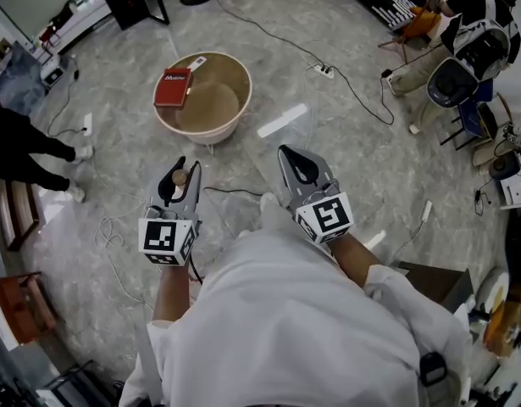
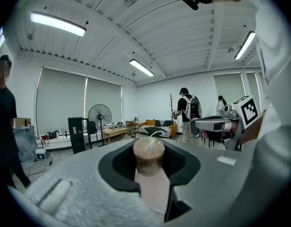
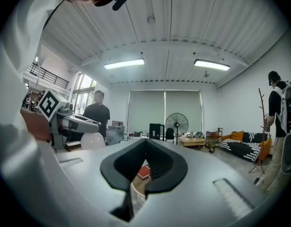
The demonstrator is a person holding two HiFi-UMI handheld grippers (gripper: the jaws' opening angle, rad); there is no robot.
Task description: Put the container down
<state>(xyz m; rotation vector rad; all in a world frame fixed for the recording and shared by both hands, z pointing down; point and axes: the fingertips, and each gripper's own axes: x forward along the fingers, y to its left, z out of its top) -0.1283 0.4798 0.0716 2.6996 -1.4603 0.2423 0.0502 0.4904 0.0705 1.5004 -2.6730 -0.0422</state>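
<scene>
A small container (image 1: 180, 177) with a round brown lid and a pale body (image 2: 148, 156) sits between the jaws of my left gripper (image 1: 177, 170), which is shut on it and held out over the floor. In the left gripper view the lid stands up in the dark hollow between the jaws. My right gripper (image 1: 296, 164) is level beside it, to the right. Its jaws meet at the tip (image 3: 146, 142) with nothing between them. Each gripper shows at the edge of the other's view.
A round beige tub-like table (image 1: 243, 91) stands ahead on the marble floor, with a red book (image 1: 173, 87) on its left rim. Cables and a power strip (image 1: 325, 71) lie around. A seated person (image 1: 463, 32) is at far right, another person's legs (image 1: 23, 151) at left.
</scene>
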